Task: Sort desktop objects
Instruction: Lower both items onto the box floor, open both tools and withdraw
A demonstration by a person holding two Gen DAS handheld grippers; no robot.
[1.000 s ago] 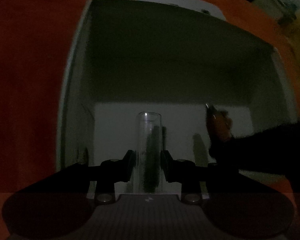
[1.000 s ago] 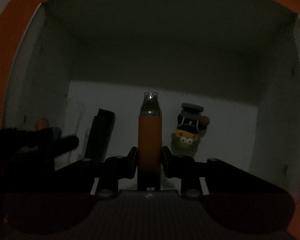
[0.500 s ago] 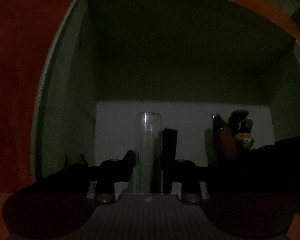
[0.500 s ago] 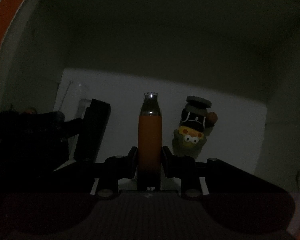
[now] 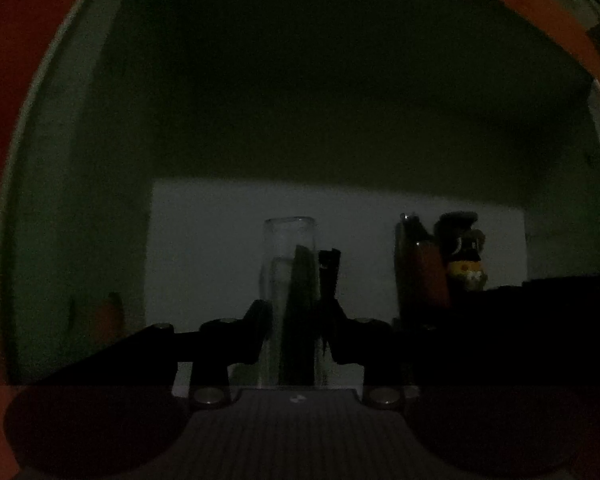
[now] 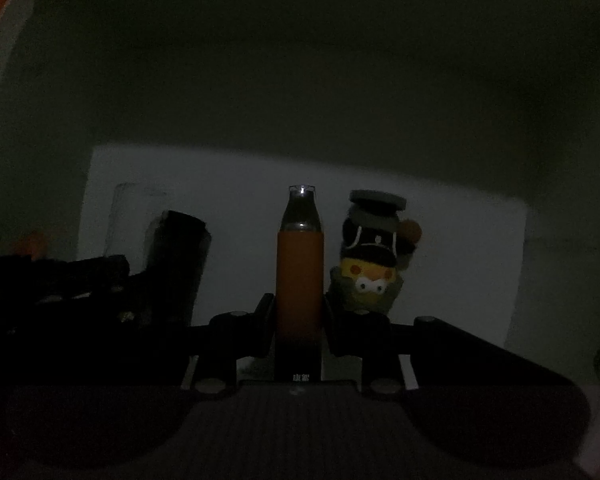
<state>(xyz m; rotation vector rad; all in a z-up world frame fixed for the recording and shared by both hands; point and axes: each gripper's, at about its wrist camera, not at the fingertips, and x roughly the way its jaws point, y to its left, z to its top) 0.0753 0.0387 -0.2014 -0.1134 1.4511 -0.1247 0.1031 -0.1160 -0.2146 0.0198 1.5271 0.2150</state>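
Observation:
Both grippers reach down into a dim white box [image 5: 80,200]. My left gripper [image 5: 296,320] is shut on a clear plastic tube [image 5: 288,264], held low near the box floor. My right gripper [image 6: 298,320] is shut on an orange device with a clear cap [image 6: 299,272], which also shows in the left wrist view [image 5: 422,276]. A small yellow cartoon figurine with a dark hat [image 6: 374,256] lies on the box floor just right of the orange device; it also shows in the left wrist view [image 5: 466,256]. A flat black object [image 6: 176,264] lies on the floor, left of the orange device.
The box walls [image 6: 560,240] close in on all sides in both views. An orange surface [image 5: 4,80] surrounds the box outside its rim. The left gripper's dark body [image 6: 48,292] fills the lower left of the right wrist view.
Both grippers have moved deeper into the box with their objects. The walls now fill both views, and the figurine and black object look nearer.

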